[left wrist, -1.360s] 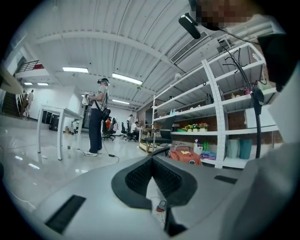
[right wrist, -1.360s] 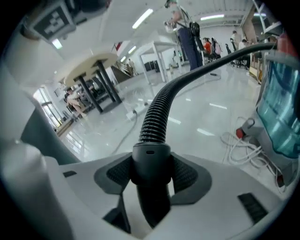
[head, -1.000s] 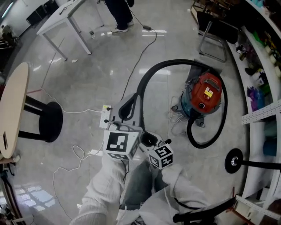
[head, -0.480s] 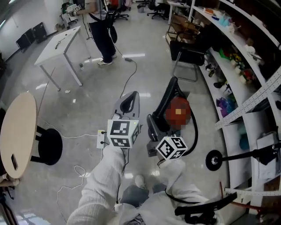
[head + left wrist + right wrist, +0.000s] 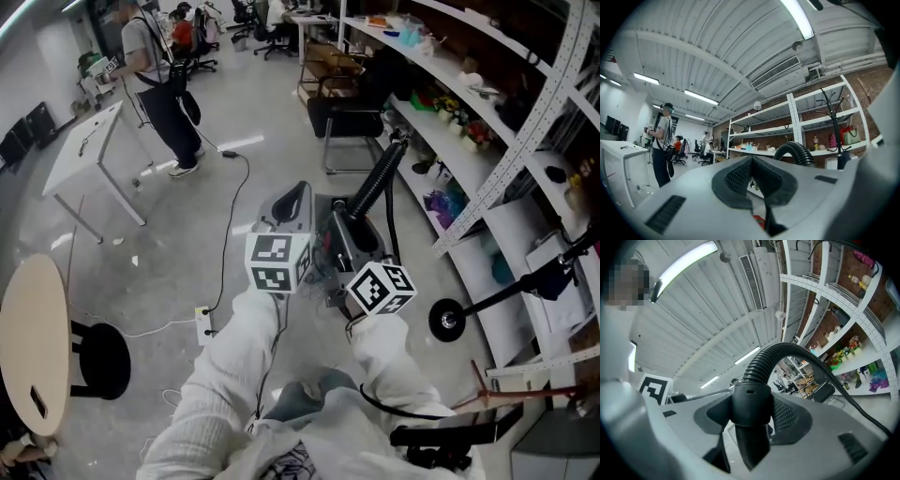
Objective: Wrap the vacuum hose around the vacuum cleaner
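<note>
While the right claw (image 5: pixel 339 211) is held up in front of the shelf rack (image 5: pixel 487 122), its 2 pads stand wide apart. They press on either side of the smooth black cuff (image 5: pixel 750 404) at the end of the vacuum hose (image 5: pixel 377 183), so this claw grips the hose by its end. In the right gripper view the ribbed hose arches up from the cuff and bends over toward the rack. In the head view it runs as a straight black length from the claw up toward the rack's lower shelves.

The left claw (image 5: pixel 292 192) hangs just beside the right one, on the side away from the rack. Its 2 pads meet at their tips and nothing is caught between them. In the left gripper view a curve of the hose shows just past them, on the rack side.

The vacuum cleaner (image 5: pixel 326 251) is almost wholly hidden behind the 2 claws. Only a scrap of it shows between them.

A black chair (image 5: pixel 342 117) stands at the foot of the rack. Well away from the rack, 1 person (image 5: pixel 155 66) stands beside a white desk (image 5: pixel 84 159). A round wooden table (image 5: pixel 33 337) lies farther from the rack again. A power strip (image 5: pixel 202 323) sits on the floor (image 5: pixel 187 244) between that table and the claws.
</note>
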Motion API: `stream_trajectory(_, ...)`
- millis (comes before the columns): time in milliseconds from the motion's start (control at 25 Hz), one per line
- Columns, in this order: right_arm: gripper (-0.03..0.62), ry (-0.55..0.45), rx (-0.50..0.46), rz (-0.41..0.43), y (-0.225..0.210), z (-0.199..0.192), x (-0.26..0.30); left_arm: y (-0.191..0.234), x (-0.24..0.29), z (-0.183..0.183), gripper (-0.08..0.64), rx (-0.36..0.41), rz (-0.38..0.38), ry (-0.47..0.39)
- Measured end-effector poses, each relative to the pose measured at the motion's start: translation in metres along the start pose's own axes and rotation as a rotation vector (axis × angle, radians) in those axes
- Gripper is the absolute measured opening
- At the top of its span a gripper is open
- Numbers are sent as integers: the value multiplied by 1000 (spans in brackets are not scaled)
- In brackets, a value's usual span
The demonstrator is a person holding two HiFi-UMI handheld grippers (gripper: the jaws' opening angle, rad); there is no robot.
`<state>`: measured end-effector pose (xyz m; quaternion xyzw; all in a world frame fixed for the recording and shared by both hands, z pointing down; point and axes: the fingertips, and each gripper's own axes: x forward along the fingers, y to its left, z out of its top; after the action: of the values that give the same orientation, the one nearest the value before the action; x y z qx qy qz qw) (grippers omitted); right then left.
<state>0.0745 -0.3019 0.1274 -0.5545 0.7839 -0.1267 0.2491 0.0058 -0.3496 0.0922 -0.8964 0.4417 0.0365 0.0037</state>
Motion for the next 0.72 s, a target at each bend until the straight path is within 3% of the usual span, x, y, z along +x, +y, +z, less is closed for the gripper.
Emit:
stream_trajectory(320,235,18,3,-9,-69,15,47,-3,62,-30,1,18,-44,58)
stream_trajectory(600,235,93,70,-7,-151,4,153,49,154,-45,2,41,0,88)
stream_trajectory(720,235,163,93,31,-165,-20,208,85,184,-47,2,48,33,95)
